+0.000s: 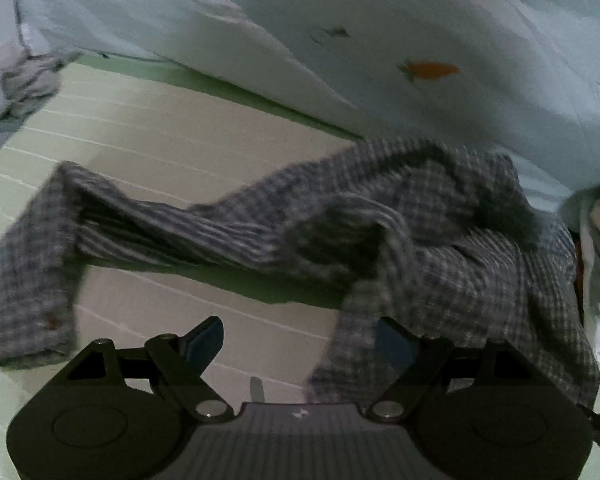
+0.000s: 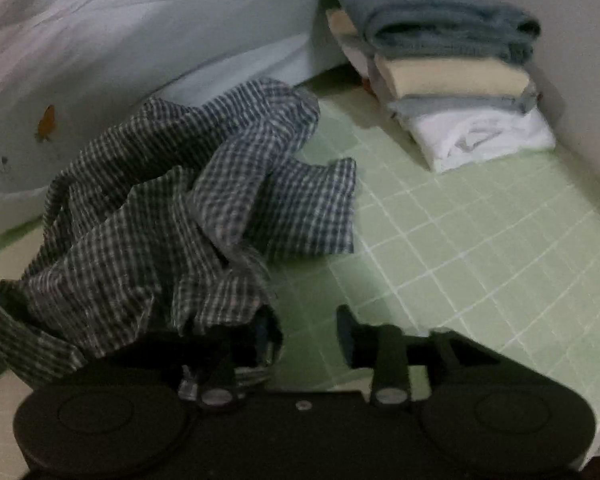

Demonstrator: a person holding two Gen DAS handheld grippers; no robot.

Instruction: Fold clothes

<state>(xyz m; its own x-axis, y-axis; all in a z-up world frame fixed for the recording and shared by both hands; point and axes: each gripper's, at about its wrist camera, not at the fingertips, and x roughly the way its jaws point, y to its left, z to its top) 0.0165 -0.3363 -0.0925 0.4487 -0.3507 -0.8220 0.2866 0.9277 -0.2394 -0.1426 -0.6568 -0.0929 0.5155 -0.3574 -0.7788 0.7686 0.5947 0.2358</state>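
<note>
A: On the green gridded mat, the checked shirt lies in a crumpled heap, one sleeve stretched out to the side and partly lifted off the mat. It isn't folded as it lies.

B: And the fingers?

A: The left gripper has its fingers spread wide, with cloth draped over the right-hand one but nothing pinched. The right gripper is also spread; its left finger is buried under the shirt's edge, the other bare over the mat.

B: What could go wrong?

A: My guess is that closing on this bunched cloth would catch several layers at once, so lifting would drag the whole heap rather than one edge. Fabric resting on a finger could also snag and twist the shirt further.

B: Anything nearby at risk?

A: The folded stack sits well apart in the corner, but the pale bedding touches the shirt's far side; a wide sweep could pull it along.
</note>
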